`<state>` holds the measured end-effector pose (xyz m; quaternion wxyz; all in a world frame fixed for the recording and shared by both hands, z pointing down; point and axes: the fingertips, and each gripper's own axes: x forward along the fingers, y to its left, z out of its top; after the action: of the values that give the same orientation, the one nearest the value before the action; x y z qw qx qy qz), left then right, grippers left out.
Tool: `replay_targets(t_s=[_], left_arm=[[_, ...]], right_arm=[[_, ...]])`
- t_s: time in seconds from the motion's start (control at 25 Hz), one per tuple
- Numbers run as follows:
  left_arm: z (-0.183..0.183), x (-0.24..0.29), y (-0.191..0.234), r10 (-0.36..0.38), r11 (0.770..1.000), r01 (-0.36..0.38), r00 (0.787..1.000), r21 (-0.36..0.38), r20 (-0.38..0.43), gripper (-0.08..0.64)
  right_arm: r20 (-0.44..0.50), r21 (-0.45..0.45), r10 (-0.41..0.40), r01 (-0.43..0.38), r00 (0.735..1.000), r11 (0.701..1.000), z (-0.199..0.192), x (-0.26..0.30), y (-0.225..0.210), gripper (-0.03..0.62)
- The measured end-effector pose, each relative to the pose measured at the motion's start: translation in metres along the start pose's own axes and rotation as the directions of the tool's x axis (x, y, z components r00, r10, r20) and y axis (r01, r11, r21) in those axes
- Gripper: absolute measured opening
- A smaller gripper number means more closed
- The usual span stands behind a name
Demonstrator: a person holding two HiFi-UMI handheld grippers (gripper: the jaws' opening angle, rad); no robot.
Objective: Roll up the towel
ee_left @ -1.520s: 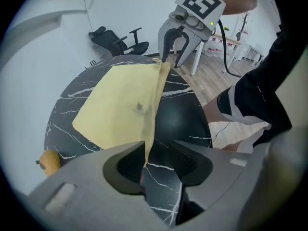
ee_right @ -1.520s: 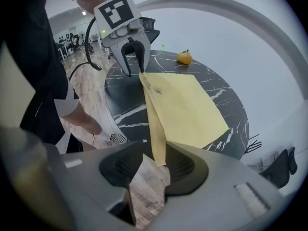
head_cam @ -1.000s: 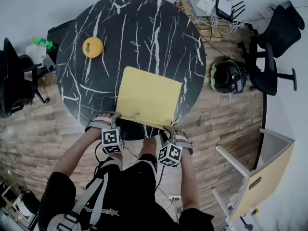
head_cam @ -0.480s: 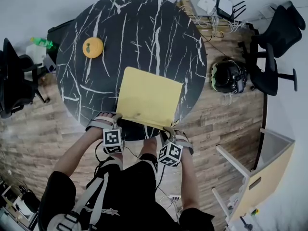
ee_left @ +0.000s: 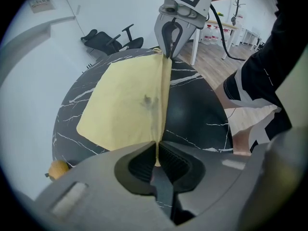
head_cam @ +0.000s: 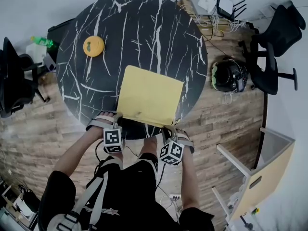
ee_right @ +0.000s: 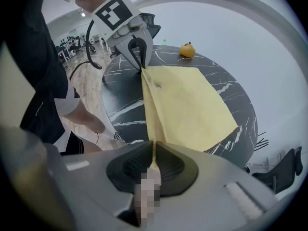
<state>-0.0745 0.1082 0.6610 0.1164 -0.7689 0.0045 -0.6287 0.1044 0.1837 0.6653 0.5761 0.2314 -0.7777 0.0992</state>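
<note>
A yellow towel (head_cam: 149, 96) lies flat on the round black marble table (head_cam: 144, 28), its near edge at the table's front rim. My left gripper (head_cam: 117, 116) has just been closing and is shut on the towel's near left corner; in the left gripper view the pads (ee_left: 139, 161) pinch the cloth edge (ee_left: 130, 100). My right gripper (head_cam: 169, 128) has also just been closing and is shut on the near right corner, where the towel (ee_right: 187, 105) runs into its pads (ee_right: 168, 163). Both point steeply down. The near edge is raised a little between them.
An orange (head_cam: 93, 46) sits on the table's far left. On the wooden floor to the right are a dark helmet (head_cam: 228, 76), an office chair (head_cam: 274, 47) and a white desk (head_cam: 255, 172). Routers and cables (head_cam: 214, 8) lie behind the table.
Both grippers' jaws have closed onto the towel's near corners. The hands and the towel have stayed where they were.
</note>
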Motion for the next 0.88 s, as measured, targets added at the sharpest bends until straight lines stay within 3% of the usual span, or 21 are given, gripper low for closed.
replay_targets(t_s=[0.4, 0.64, 0.88], left_arm=[[-0.017, -0.017, -0.044, -0.123, 0.992, 0.123, 0.992, 0.004, -0.034, 0.028], [-0.019, -0.018, -0.053, -0.146, 0.989, 0.148, 0.988, 0.021, -0.05, 0.029], [-0.018, -0.018, -0.045, -0.168, 0.986, 0.167, 0.983, -0.019, -0.069, 0.031]], right_arm=[[0.013, 0.0, 0.125, -0.125, 0.992, 0.992, 0.004, -0.015, 0.045, 0.021], [0.005, 0.034, 0.176, -0.176, 0.984, 0.984, 0.004, -0.016, 0.058, 0.021], [0.025, 0.09, 0.186, -0.187, 0.982, 0.978, 0.008, -0.022, 0.048, 0.023]])
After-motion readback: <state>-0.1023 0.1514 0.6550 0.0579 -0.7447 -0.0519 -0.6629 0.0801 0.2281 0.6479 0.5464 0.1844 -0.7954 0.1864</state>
